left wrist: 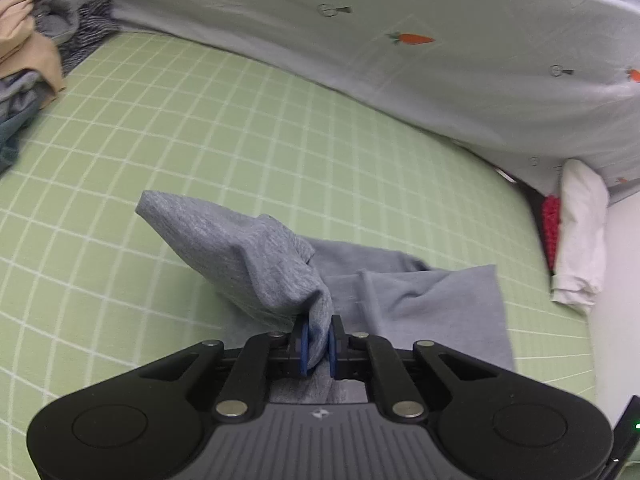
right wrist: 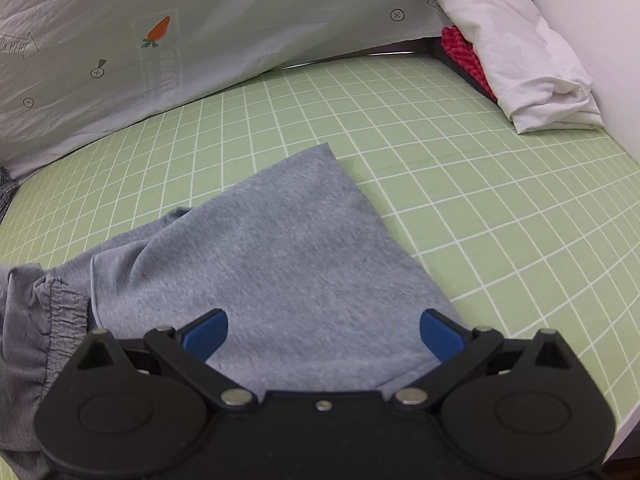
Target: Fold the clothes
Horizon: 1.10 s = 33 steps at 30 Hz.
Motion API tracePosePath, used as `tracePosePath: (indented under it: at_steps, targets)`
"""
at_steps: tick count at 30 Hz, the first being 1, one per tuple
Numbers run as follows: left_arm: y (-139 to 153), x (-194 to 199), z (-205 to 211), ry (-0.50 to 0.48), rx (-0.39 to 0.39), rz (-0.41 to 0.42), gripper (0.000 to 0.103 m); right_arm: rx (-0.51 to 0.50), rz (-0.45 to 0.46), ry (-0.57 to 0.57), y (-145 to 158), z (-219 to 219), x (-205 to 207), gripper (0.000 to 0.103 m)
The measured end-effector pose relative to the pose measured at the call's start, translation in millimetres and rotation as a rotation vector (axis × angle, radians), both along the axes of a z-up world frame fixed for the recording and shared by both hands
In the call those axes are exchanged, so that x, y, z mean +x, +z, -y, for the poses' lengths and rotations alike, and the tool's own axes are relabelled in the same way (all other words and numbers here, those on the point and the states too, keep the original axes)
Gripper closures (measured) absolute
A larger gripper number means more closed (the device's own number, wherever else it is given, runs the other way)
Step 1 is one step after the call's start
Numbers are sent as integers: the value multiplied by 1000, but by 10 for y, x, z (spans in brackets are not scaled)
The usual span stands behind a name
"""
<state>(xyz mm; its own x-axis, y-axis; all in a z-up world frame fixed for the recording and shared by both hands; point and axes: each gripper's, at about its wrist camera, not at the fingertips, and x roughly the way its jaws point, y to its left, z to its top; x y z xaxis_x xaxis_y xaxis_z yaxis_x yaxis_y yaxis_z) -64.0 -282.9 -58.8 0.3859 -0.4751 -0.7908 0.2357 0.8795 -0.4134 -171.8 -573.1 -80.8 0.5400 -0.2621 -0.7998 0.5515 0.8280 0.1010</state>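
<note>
The grey garment [right wrist: 280,256], which looks like a pair of sweatpants with a gathered elastic cuff [right wrist: 60,312], lies across the green checked sheet [right wrist: 480,208], and your two hands hold very different relations to it. Your left gripper [left wrist: 318,344] has its jaws nearly shut on a bunched fold of the grey cloth, pinched between the blue pads [left wrist: 305,346]; the fabric rises from the jaws and drapes away and to the left as a lifted flap, while the rest trails flat to the right. Your right gripper [right wrist: 324,334] stands wide open with nothing gripped: the flat panel of the garment lies directly under and ahead of it, spreading between the two blue pads [right wrist: 208,332] without either one pressing it. The panel's long axis runs away from those jaws up toward a corner near the middle of the sheet. So the right hand is the one that must come down on the cloth's near edge before any fold can be carried over.

Further out, a folded white cloth [right wrist: 520,60] sits on something red [right wrist: 460,52] in the far corner, and a pile of other clothes [left wrist: 24,60] waits at the left. The pale carrot-print cover [right wrist: 160,32] behind carries an arrow reading "LOOK HERE"; its other lettering is too faint to read.
</note>
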Motion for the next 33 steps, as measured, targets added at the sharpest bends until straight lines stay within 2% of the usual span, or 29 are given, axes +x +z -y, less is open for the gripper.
tracePosePath:
  at_steps: [4,6,8,9,11,13,14,16,17,18,20,24,28,30,33]
  targets:
    - [122,-82,558,-53,-159,-4,94,14,10,12,6,345,-98,0]
    - [46,-78,826,-61,-248,-46,95,4,8,26,8,515,-141,0]
    - [-170,-70,1127,-43,-279,-102,94,-1,3,32,-5,705,-179,0]
    - [-284,-64,1275,-33,-289,-134,88,0,2,34,-16,795,-192,0]
    - [-572,-32,1504,6,-208,-235,76,2,1,38,-37,967,-210,0]
    - [-740,-27,1634,18,-138,-277,74,2,9,46,-47,1089,-194,0]
    - [-745,-49,1638,24,-122,-265,72,-1,16,52,-42,1133,-176,0]
    - [-640,-100,1584,43,-112,-214,60,-3,32,72,-18,1159,-118,0]
    - [-583,-126,1554,53,-105,-187,49,-3,41,83,-3,1162,-86,0]
    - [-501,-160,1504,65,-87,-155,43,0,49,97,8,1145,-51,0]
    - [-339,-226,1400,86,-49,-90,38,16,59,140,11,1026,23,0]
    - [-106,-321,1121,117,89,6,26,54,62,221,1,748,184,0]
    - [-98,-281,886,117,248,30,22,88,37,286,-29,474,380,0]
    - [-179,-236,807,103,296,18,22,102,23,319,-47,342,483,2]
    - [-328,-149,725,81,316,-33,22,125,-1,355,-91,190,602,17]
